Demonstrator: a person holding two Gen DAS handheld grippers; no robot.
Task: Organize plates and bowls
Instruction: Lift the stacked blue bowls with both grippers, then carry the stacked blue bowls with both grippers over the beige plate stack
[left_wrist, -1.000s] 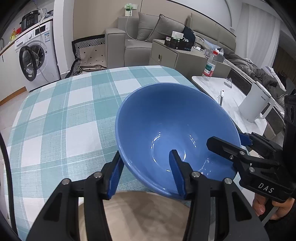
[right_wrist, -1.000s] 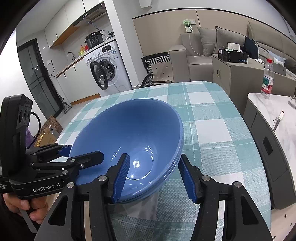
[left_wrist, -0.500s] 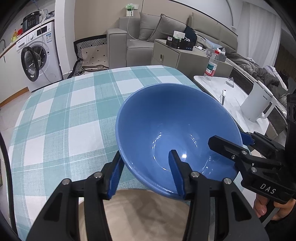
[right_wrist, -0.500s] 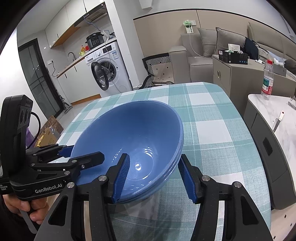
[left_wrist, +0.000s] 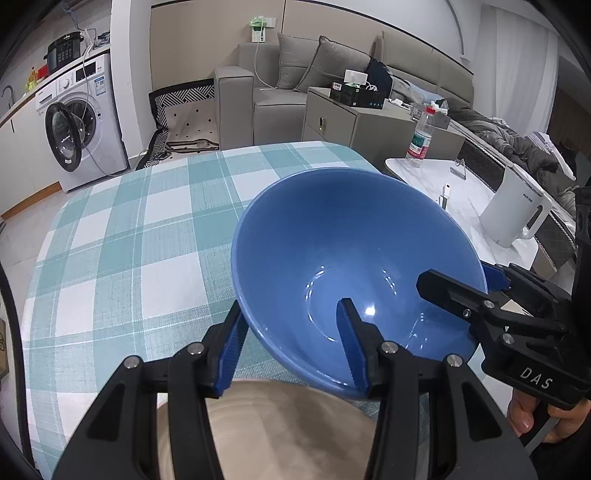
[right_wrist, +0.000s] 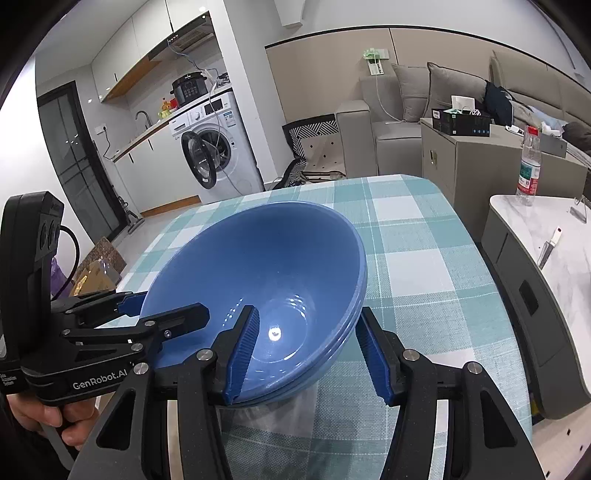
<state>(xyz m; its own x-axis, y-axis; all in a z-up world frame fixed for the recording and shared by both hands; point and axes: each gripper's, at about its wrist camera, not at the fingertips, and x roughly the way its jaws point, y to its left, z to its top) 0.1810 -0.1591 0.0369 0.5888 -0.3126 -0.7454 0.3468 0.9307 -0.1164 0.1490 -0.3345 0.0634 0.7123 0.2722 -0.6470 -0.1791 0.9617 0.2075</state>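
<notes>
Blue bowls, nested as a stack (left_wrist: 332, 258) (right_wrist: 266, 273), are held tilted above the checked tablecloth; the right wrist view shows two rims. My left gripper (left_wrist: 291, 350) straddles the near rim, one finger inside, one outside. My right gripper (right_wrist: 306, 354) straddles the opposite rim the same way and shows in the left wrist view (left_wrist: 461, 291). Both jaws are wide around the rim; whether the pads press it is unclear. A beige plate (left_wrist: 280, 424) lies just under the bowls.
The table (left_wrist: 122, 236) has a teal-and-white checked cloth. A white side table (left_wrist: 469, 195) to the right holds a kettle (left_wrist: 517, 206) and a bottle (left_wrist: 419, 140). A washing machine (right_wrist: 214, 140) and a sofa (right_wrist: 399, 110) stand beyond.
The bowls and both grippers have barely shifted. The grips look the same.
</notes>
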